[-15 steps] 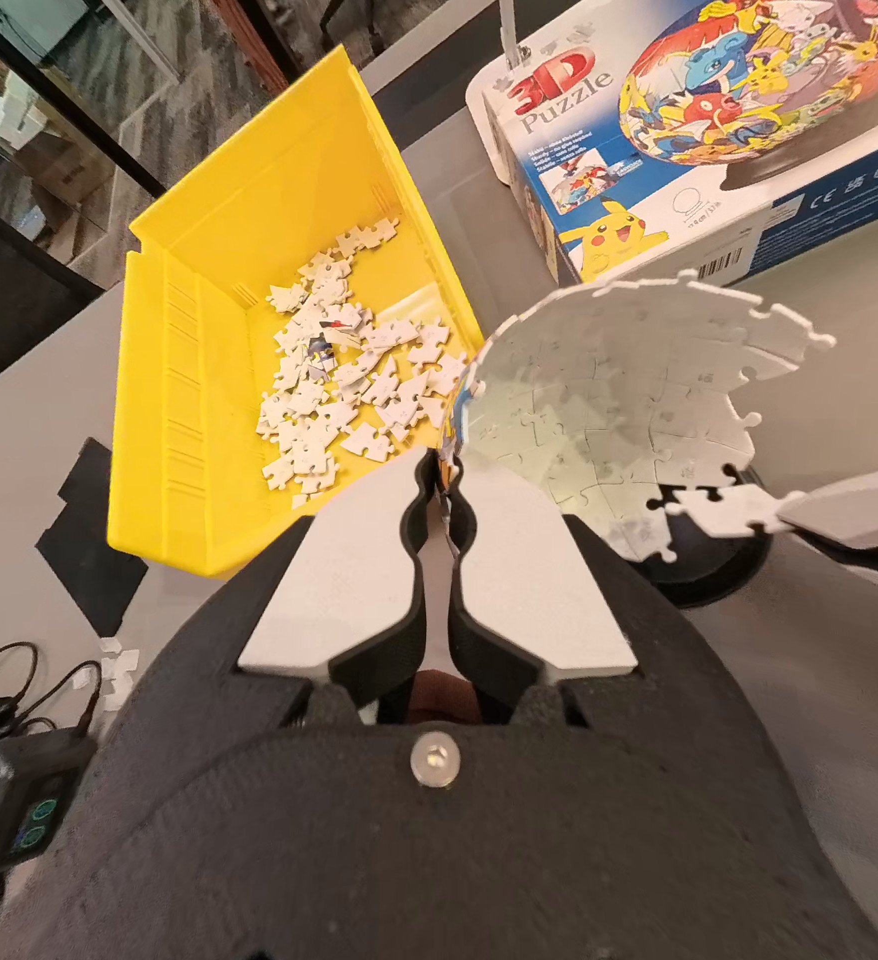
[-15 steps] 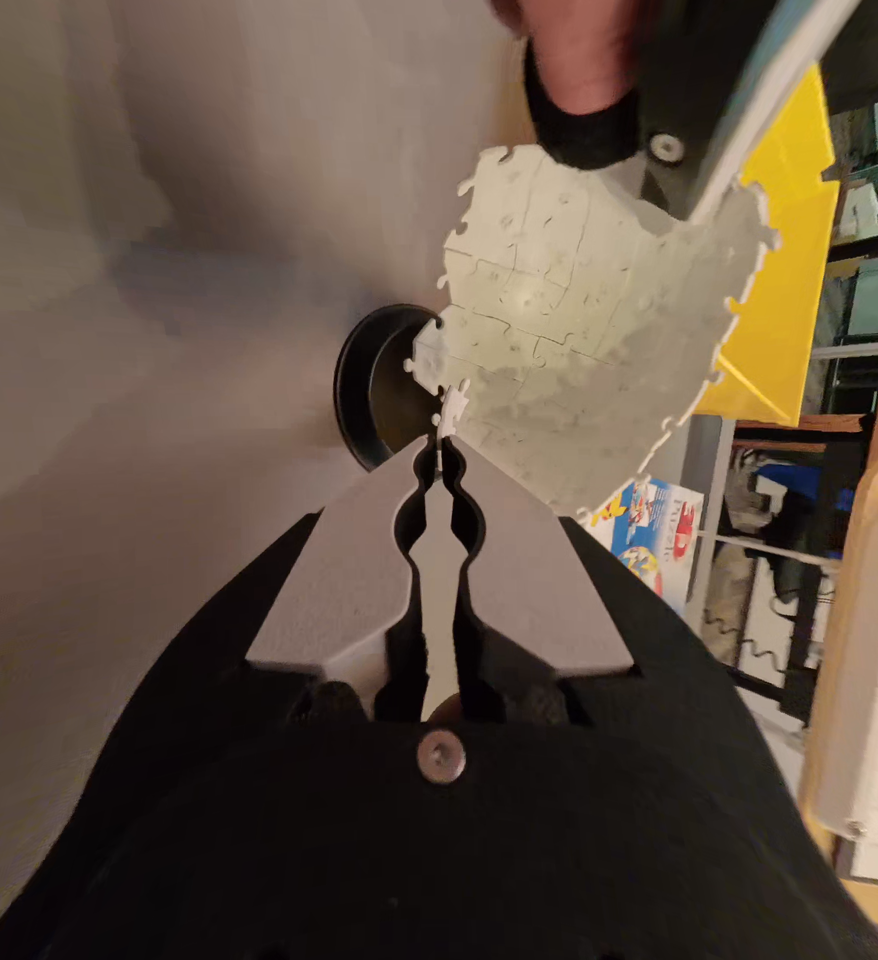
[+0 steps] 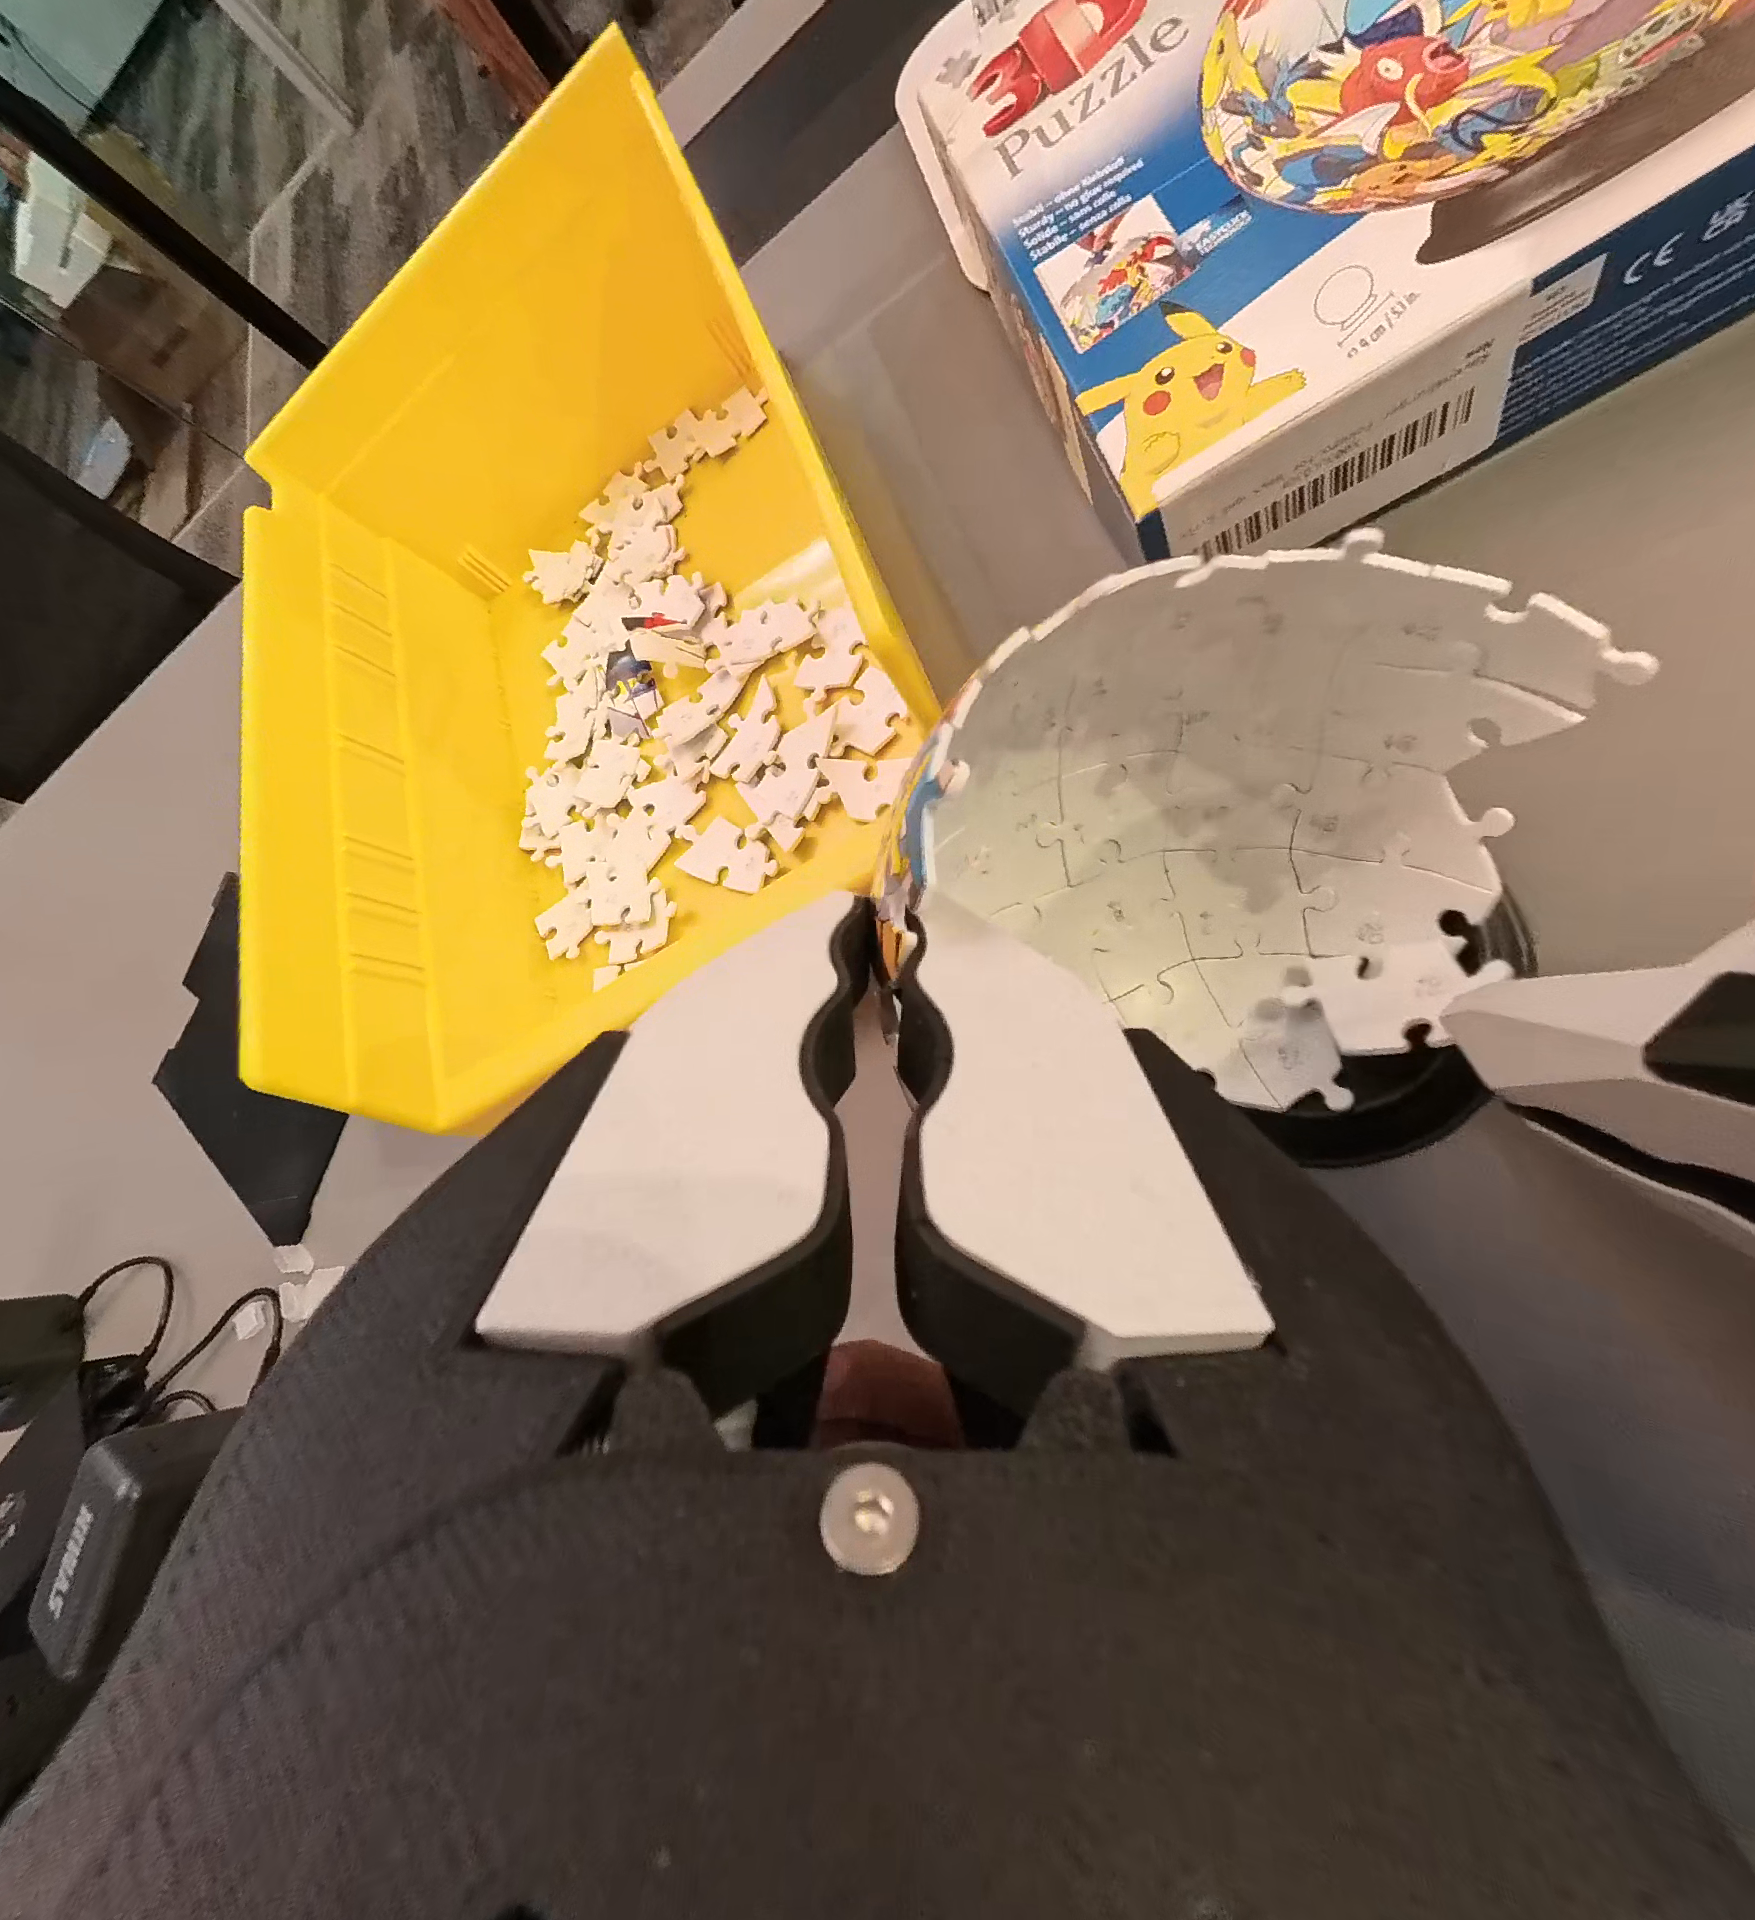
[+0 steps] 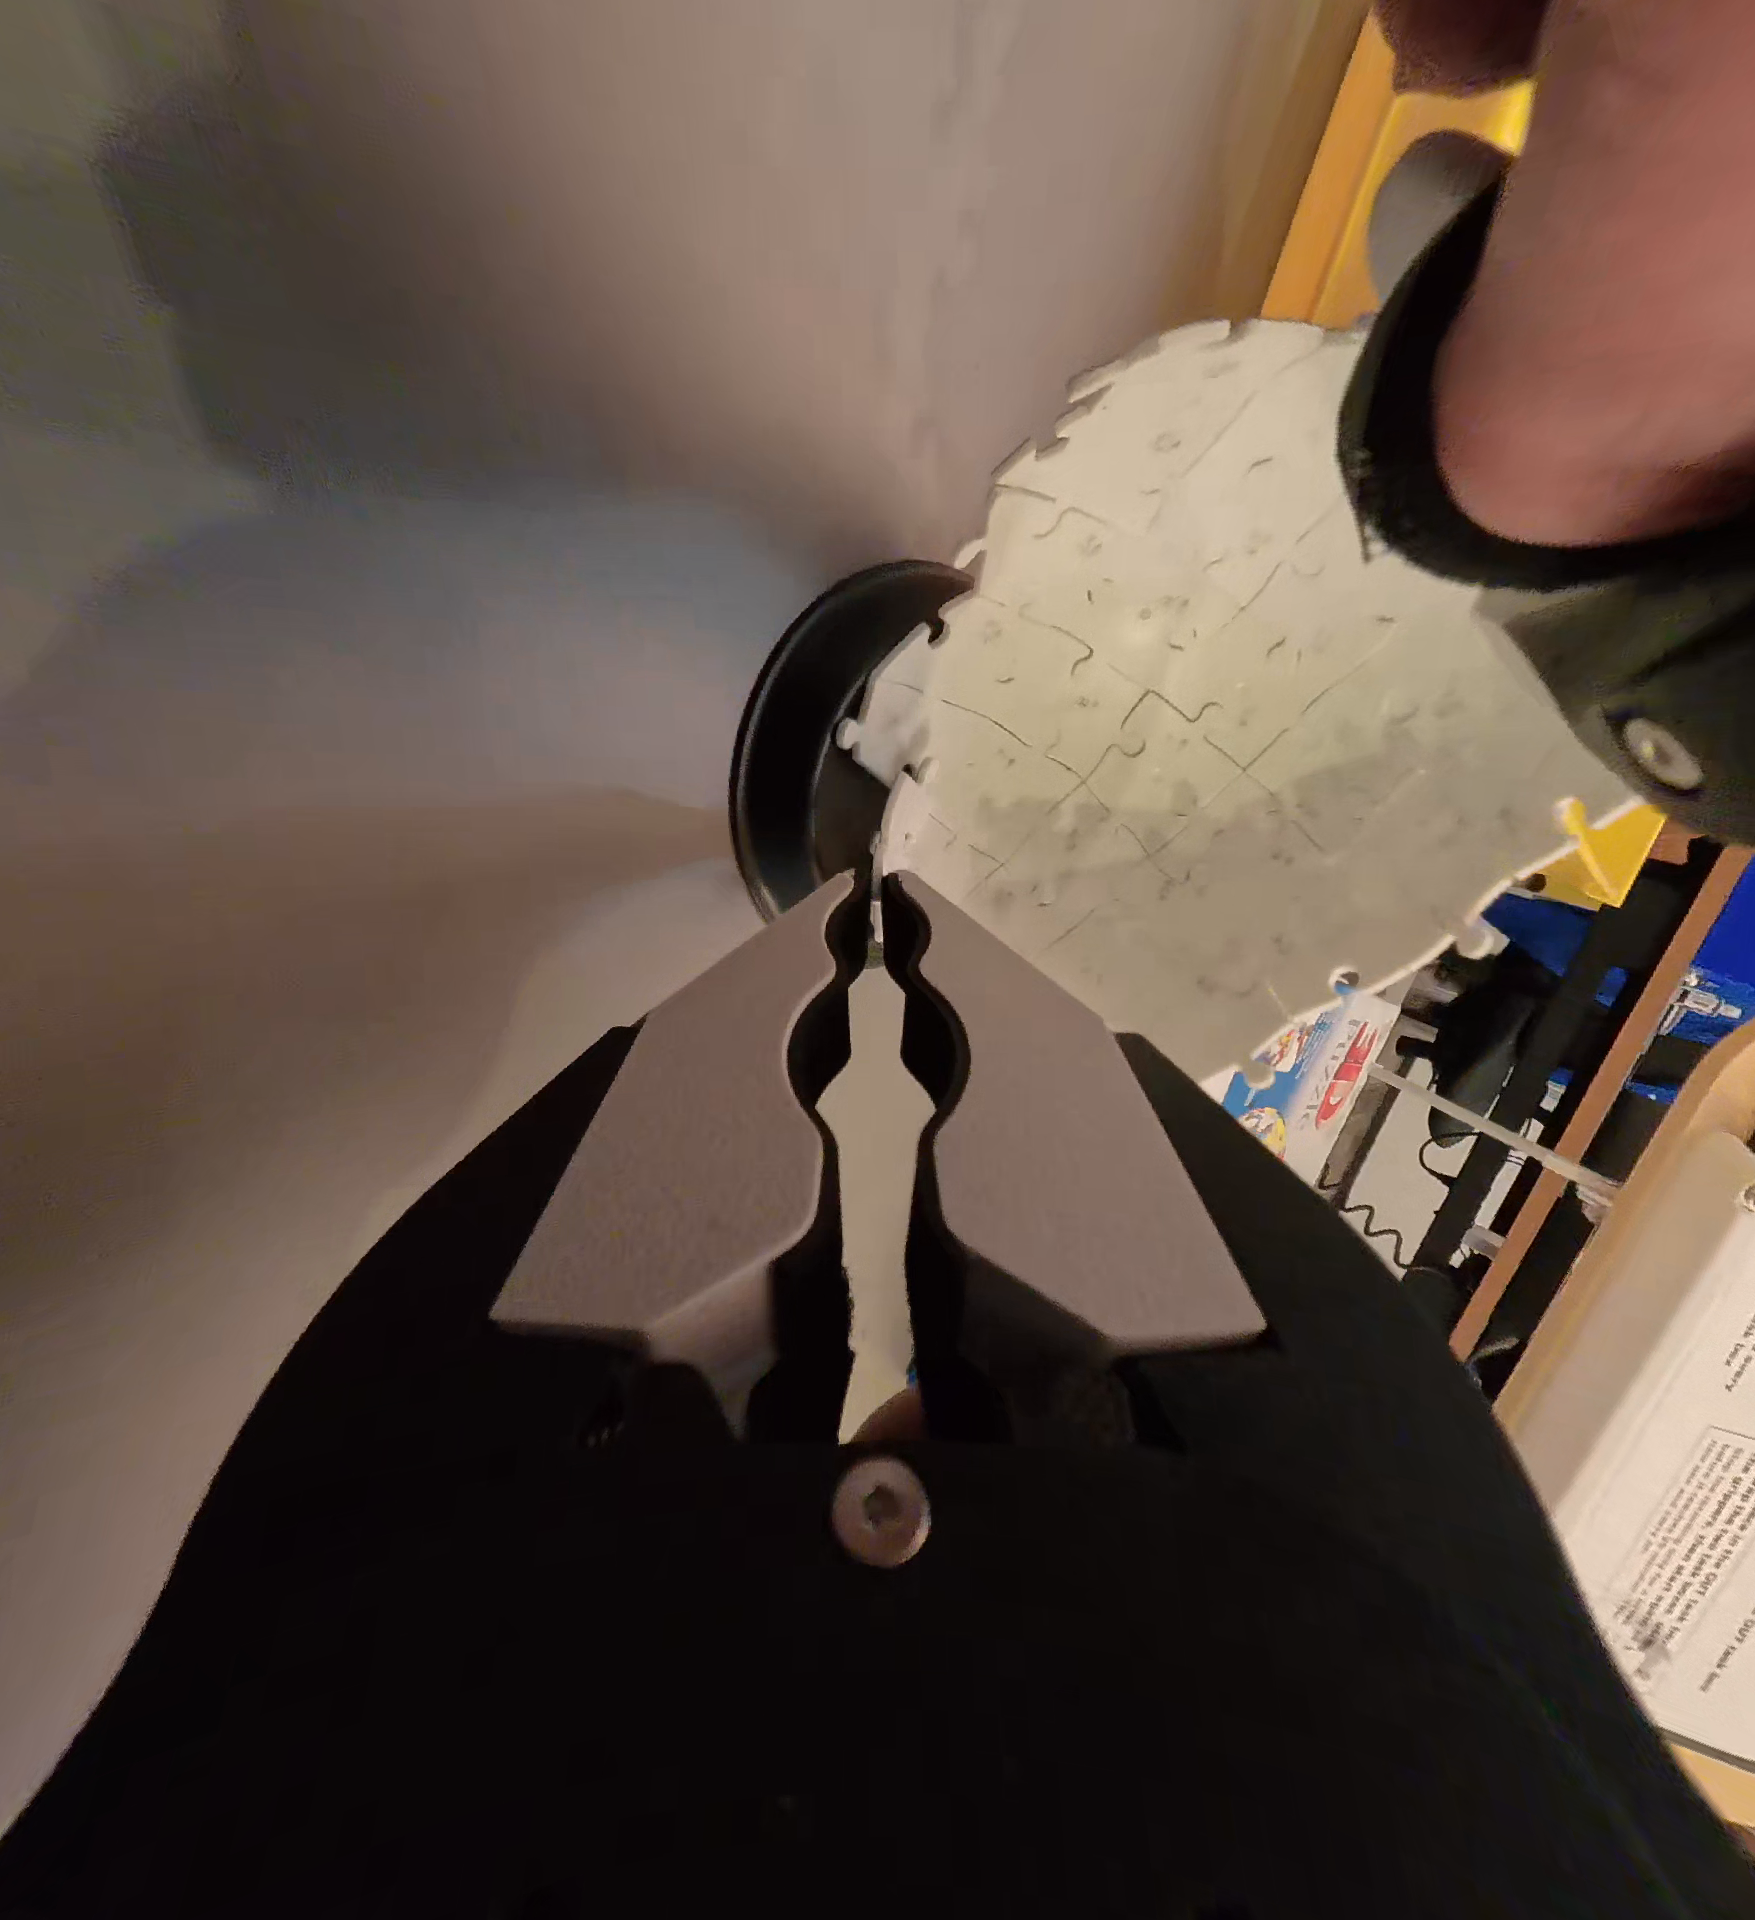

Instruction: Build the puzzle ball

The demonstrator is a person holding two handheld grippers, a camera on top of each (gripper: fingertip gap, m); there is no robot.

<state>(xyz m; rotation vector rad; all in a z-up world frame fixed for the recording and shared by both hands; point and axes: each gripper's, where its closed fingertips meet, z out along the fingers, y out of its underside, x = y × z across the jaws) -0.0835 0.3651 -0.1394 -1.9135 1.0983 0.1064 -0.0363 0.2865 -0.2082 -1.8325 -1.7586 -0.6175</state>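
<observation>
The half-built puzzle ball shell (image 3: 1216,810), white inside, stands tilted over a black round stand (image 3: 1372,1127). My left gripper (image 3: 888,961) is shut on the shell's left rim. My right gripper (image 3: 1460,1023) comes in from the right, shut on a white puzzle piece (image 3: 1413,982) pressed against the shell's lower right edge. In the right wrist view the right gripper (image 4: 875,896) pinches the piece (image 4: 871,909) edge-on at the shell (image 4: 1164,727), just above the stand (image 4: 785,727). The left gripper (image 4: 1579,623) and a hand are at the upper right.
A yellow bin (image 3: 385,727) with several loose white pieces (image 3: 686,748) lies left of the shell. The puzzle box (image 3: 1372,312) stands behind it. Black devices with cables (image 3: 31,1455) and a black tape patch (image 3: 239,1091) are at the left. A printed sheet (image 4: 1725,1455) is at the right. Left tips to right tips: about 12 centimetres.
The right gripper has carried its piece from just off the shell's lower edge up against that edge. The left gripper keeps its hold on the rim.
</observation>
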